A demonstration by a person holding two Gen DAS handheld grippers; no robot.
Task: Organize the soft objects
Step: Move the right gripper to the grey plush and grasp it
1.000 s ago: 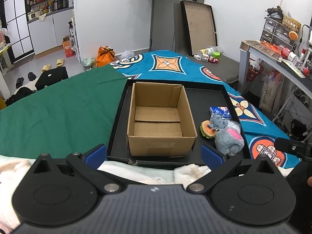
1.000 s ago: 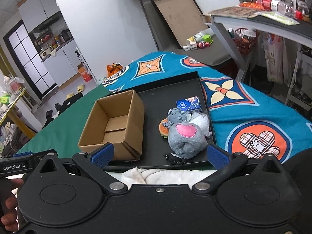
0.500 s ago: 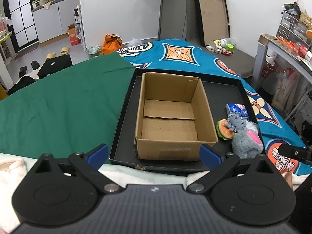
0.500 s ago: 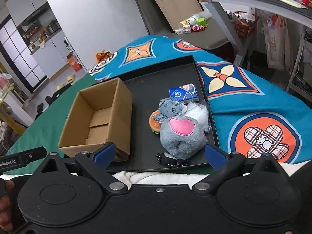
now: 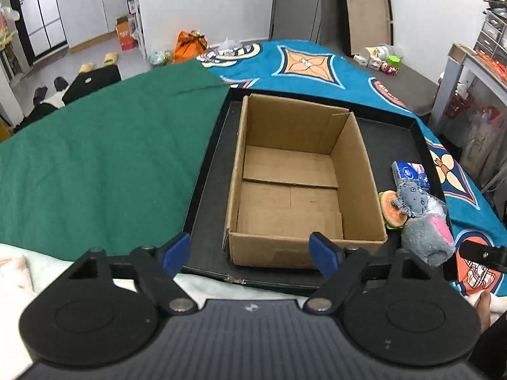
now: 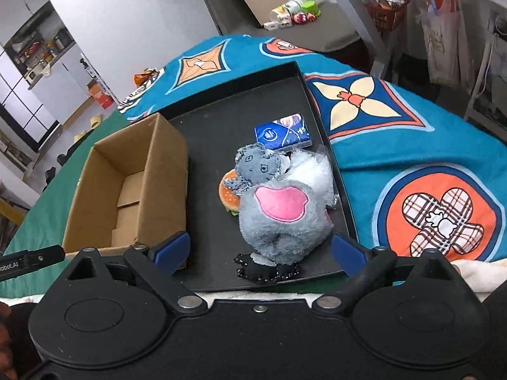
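Note:
An empty open cardboard box (image 5: 294, 186) (image 6: 126, 186) stands in a black tray (image 5: 209, 171) (image 6: 221, 126). To its right lies a pile of soft things: a grey plush with a pink patch (image 6: 282, 215) (image 5: 424, 237), a small grey denim toy (image 6: 256, 164) (image 5: 412, 196), a burger-shaped plush (image 6: 228, 194) (image 5: 393, 209), a white fluffy piece (image 6: 313, 171) and a blue tissue pack (image 6: 283, 133) (image 5: 408, 174). My left gripper (image 5: 250, 253) is open and empty just before the box's near wall. My right gripper (image 6: 261, 250) is open and empty, just before the grey plush.
The tray lies on a bed with a green cloth (image 5: 104, 158) at left and a blue patterned cloth (image 6: 412, 145) at right. A white towel (image 5: 209, 288) lies along the near edge. A desk and shelves (image 5: 481, 63) stand at right.
Both grippers have moved forward and lower toward the tray. The box and the plush pile look larger and nearer. Nothing on the tray has moved.

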